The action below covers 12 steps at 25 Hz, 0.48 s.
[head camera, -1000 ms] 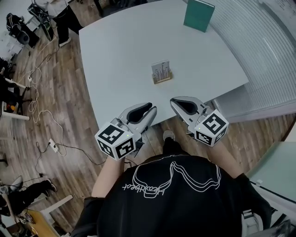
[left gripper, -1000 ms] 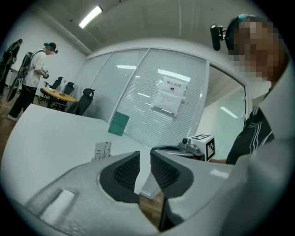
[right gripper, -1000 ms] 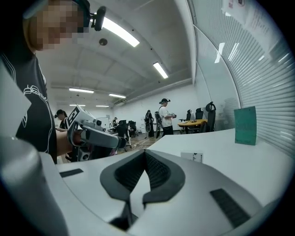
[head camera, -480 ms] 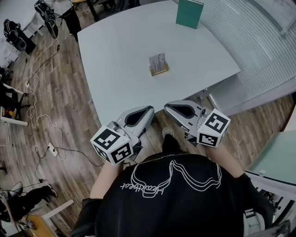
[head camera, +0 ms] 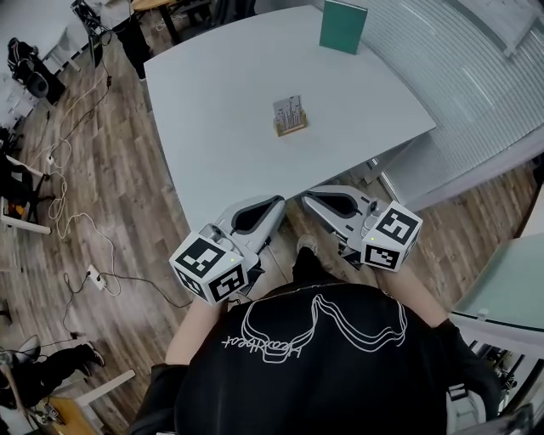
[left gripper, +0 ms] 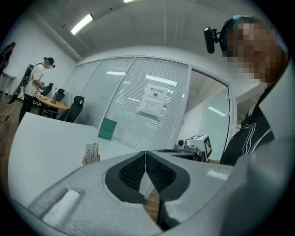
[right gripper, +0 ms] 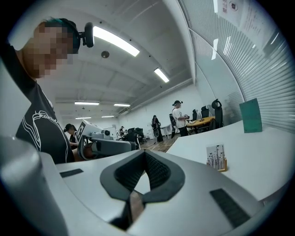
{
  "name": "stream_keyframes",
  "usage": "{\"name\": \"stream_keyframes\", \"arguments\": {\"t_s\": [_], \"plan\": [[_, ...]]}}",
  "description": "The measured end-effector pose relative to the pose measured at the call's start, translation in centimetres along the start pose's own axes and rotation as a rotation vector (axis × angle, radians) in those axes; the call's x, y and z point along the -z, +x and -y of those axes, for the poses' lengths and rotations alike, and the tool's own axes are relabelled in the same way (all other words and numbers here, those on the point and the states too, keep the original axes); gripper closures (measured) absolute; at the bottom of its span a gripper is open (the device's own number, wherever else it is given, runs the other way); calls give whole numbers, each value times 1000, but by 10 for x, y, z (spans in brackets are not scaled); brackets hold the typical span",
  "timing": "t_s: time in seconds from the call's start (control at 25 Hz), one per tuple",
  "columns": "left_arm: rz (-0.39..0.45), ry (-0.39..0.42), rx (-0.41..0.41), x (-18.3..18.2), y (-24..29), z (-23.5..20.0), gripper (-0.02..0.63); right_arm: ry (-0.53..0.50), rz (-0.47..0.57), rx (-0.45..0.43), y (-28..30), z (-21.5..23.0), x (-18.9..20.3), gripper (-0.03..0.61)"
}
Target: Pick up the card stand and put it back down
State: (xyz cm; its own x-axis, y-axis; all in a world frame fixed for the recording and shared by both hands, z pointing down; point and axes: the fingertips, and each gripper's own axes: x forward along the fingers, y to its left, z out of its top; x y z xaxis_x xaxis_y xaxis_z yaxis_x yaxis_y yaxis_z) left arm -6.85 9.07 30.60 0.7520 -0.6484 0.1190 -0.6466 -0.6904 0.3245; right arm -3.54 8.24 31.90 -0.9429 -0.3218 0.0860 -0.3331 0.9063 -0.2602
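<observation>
Card stand [head camera: 290, 116]: small, wooden, holding a white printed card; upright near the middle of the pale grey desk [head camera: 212, 93].
Left tool [head camera: 274, 204]: grey, closed, empty, at the desk's near edge.
Right tool [head camera: 309, 196]: grey, closed, empty, at the desk's near edge.

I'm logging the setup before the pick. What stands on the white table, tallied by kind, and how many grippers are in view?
card stand: 1
green upright panel: 1
grippers: 2, the left gripper and the right gripper, both shut and empty, short of the table
Total: 4
</observation>
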Motion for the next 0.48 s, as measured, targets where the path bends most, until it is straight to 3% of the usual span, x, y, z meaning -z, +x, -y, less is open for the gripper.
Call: {"name": "stream_keyframes", "arguments": {"t_s": [0.48], "plan": [[7, 11, -9, 1, -15, 7, 597, -1, 10, 14, -2, -17, 0, 571]]}}
